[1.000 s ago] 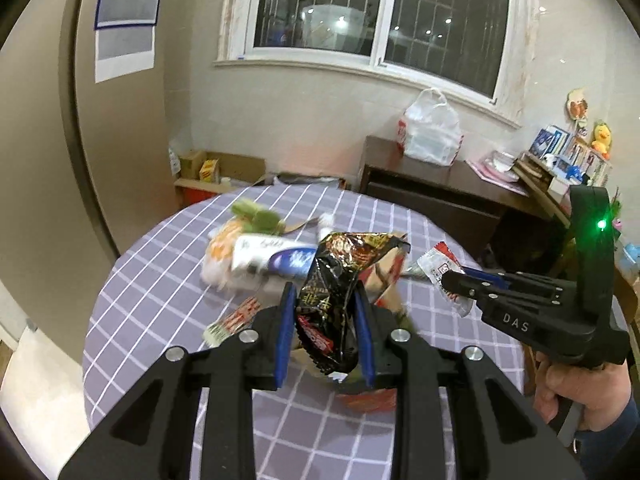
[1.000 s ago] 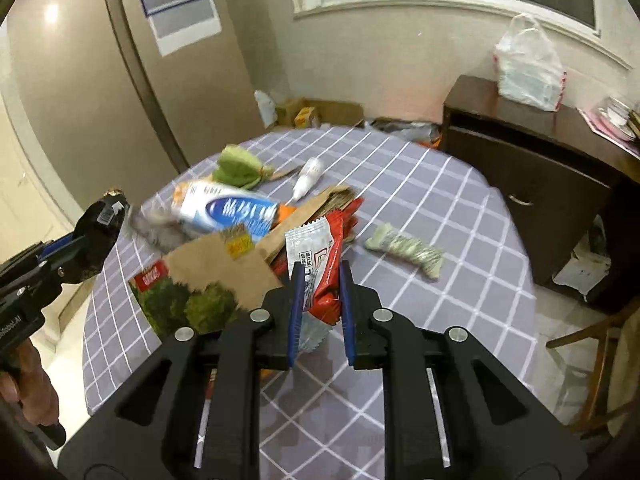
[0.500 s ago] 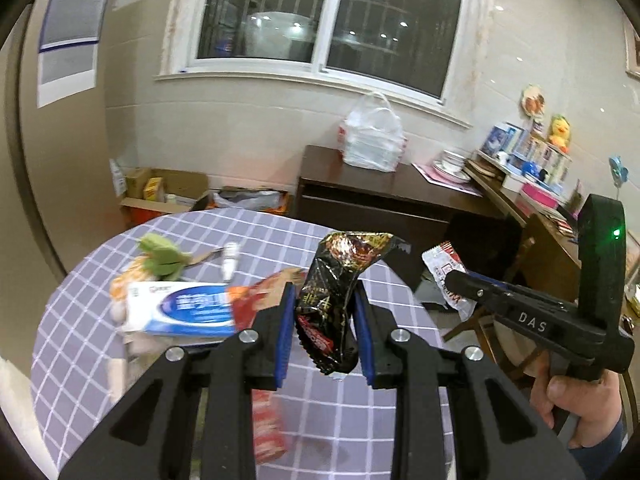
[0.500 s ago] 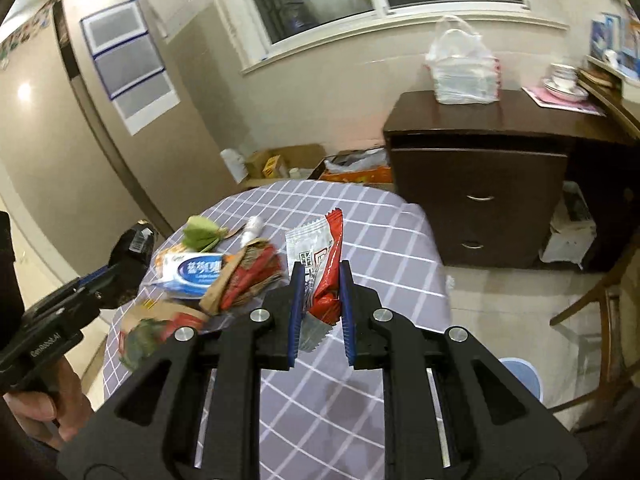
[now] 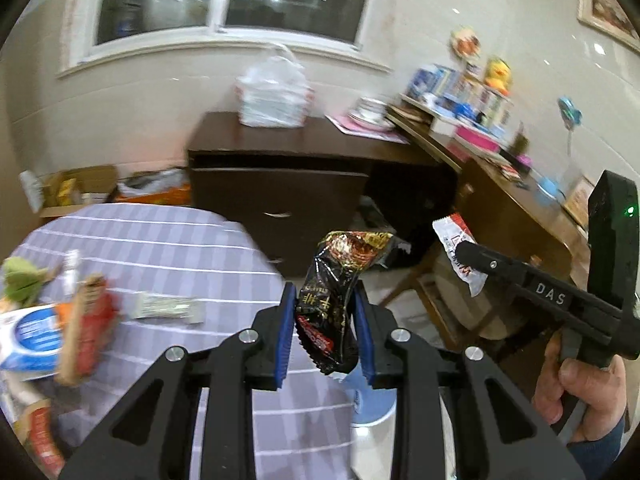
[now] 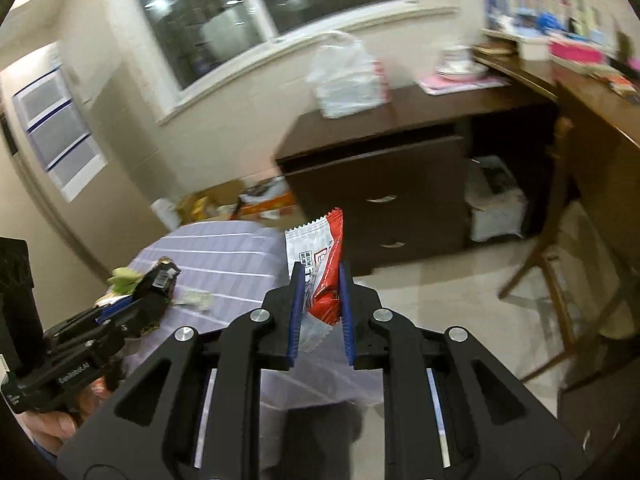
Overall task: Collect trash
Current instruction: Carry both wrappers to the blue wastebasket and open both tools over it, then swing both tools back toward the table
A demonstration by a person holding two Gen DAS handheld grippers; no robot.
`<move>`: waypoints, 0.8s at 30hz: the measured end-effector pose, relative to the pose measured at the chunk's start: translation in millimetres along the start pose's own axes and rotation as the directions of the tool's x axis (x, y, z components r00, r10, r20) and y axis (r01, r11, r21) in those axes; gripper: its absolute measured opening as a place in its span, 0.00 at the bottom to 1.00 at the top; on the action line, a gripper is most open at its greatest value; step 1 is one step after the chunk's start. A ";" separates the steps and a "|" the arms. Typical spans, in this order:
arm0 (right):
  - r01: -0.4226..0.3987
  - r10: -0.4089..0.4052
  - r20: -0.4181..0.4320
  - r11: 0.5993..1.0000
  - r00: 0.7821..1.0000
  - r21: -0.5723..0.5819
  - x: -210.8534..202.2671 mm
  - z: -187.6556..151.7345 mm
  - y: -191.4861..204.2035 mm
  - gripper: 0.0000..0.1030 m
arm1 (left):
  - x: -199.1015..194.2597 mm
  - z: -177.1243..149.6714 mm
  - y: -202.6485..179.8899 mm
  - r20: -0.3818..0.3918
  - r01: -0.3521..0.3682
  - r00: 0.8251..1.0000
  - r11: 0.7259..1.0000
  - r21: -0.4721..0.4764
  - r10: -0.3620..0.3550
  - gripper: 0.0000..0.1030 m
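Note:
My left gripper (image 5: 325, 300) is shut on a crumpled black and gold snack wrapper (image 5: 336, 292), held above the right edge of the round table (image 5: 168, 236). My right gripper (image 6: 319, 280) is shut on a red and white snack packet (image 6: 320, 264), held past the table's edge over the floor. The right gripper also shows in the left wrist view (image 5: 460, 250) with its packet (image 5: 454, 236). The left gripper shows in the right wrist view (image 6: 160, 280). More trash lies on the table: a blue and white packet (image 5: 28, 336), a red wrapper (image 5: 88, 328), a pale wrapper (image 5: 166, 306).
A dark wooden cabinet (image 5: 280, 192) with a white plastic bag (image 5: 274, 96) stands under the window. A cluttered wooden desk (image 5: 500, 176) and a chair (image 6: 560, 272) are at the right. A blue round object (image 5: 370, 404) sits on the floor below the left gripper. Cardboard boxes (image 5: 76, 188) lie by the wall.
Both grippers have swung right, away from the table's middle toward its right edge and the floor, each still holding its wrapper. The trash pile has slid to the left of view.

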State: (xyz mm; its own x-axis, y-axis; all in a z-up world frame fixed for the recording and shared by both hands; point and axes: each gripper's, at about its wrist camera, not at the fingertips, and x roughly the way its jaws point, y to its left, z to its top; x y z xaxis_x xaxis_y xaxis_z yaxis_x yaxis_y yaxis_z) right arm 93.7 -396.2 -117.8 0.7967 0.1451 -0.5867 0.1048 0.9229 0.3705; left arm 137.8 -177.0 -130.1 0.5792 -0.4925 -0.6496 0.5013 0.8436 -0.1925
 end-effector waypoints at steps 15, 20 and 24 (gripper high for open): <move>0.170 -0.119 -0.199 0.949 0.973 0.264 56.8 -54.0 -146.2 0.17 | 189.6 -52.7 -86.3 -0.411 0.087 0.910 0.993 0.077 -0.048 0.27; 0.173 -0.111 -0.216 0.941 0.970 0.292 67.8 -60.9 -163.9 0.21 | 211.7 -57.1 -96.6 -0.446 0.108 0.893 0.990 0.095 -0.054 0.35; 0.186 -0.113 -0.222 0.921 0.968 0.342 70.2 -66.6 -179.1 0.81 | 212.0 -52.0 -94.9 -0.426 0.087 0.904 0.991 0.104 -0.035 0.84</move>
State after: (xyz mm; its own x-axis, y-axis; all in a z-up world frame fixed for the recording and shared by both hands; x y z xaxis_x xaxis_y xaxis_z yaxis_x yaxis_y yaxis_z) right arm 91.2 -527.5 -273.3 0.6278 0.1150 -0.7699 0.4481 0.7553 0.4782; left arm 179.6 -350.4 -287.7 0.2325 -0.3833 -0.8939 0.6138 0.7708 -0.1709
